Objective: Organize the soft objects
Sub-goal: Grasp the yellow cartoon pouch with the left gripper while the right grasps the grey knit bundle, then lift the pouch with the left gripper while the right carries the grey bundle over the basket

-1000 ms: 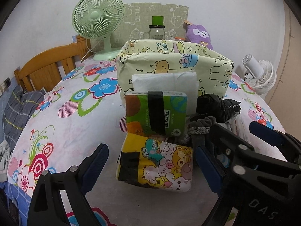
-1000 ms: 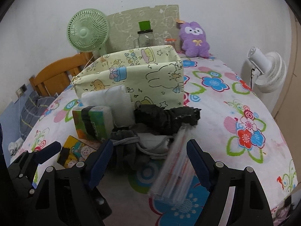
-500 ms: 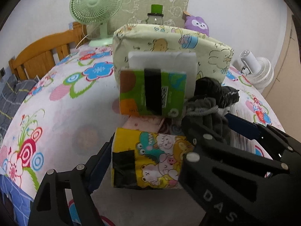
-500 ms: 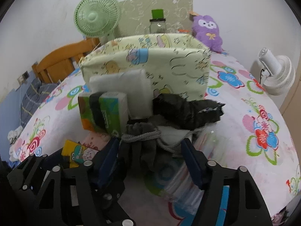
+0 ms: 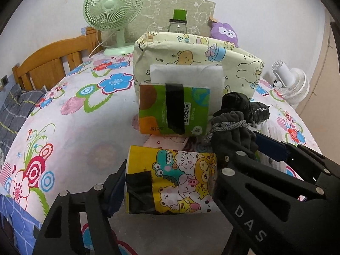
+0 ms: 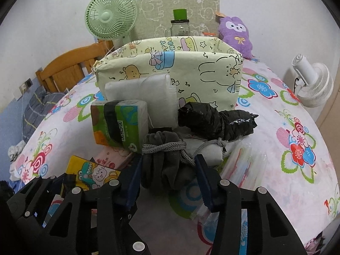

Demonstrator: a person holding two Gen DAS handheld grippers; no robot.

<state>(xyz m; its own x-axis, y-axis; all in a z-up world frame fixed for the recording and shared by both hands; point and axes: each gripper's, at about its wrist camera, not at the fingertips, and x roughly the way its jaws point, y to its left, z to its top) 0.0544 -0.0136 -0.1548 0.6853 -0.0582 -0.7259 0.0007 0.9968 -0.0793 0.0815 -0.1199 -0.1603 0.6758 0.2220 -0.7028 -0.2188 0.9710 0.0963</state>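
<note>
Left hand-held gripper (image 5: 170, 182) clamps the cartoon tissue pack (image 5: 172, 180), right hand-held gripper (image 6: 167, 176) pinches the grey drawstring pouch (image 6: 163, 159); next, probably lifting both into the fabric bin (image 6: 170, 74).

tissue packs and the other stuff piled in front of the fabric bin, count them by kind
tissue packs: 3, cartoon yellow, green, pink
white padded pack: 1
grey drawstring pouch: 1
black plastic bundle: 1
clear plastic packet: 1
total: 7
</note>
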